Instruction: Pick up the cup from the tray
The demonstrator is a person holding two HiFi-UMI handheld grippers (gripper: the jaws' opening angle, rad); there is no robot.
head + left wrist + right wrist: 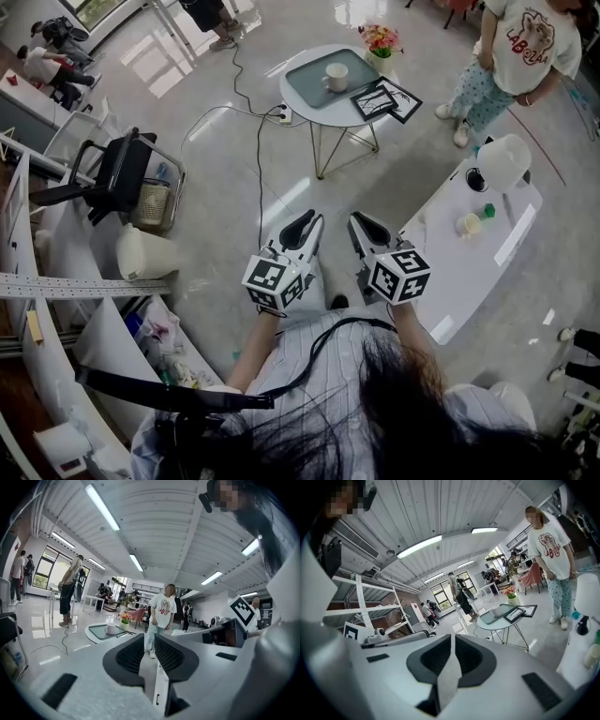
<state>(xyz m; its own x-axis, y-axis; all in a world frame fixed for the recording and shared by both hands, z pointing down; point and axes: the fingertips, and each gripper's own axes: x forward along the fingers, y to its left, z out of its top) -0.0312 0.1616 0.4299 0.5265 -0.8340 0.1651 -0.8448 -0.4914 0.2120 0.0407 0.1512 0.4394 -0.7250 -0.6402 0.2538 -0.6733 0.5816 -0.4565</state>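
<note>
Left tongs (307, 221) stood slightly apart, with a narrow gap and nothing between them, as the left gripper view (149, 639) showed. Right tongs (361, 223) were closed together and empty in the right gripper view (452, 641). The head view showed both side by side at the person's waist, pointing towards the cup and well apart from it.

The cup (336, 77) stood upright on the grey tray (302, 91), near the tray's far right corner. The tray lay on the round white surface (314, 116). Two black picture frames (386, 100) lay just beside the tray, and a pot of flowers (380, 39) stood behind them.

Only the head view showed the power strip (284, 116) at the rim of the round surface and its cable across the floor. Only the right gripper view showed the metal shelving (370, 606) to the left. A standing person (525, 47) appeared beyond the round surface in all three views.
</note>
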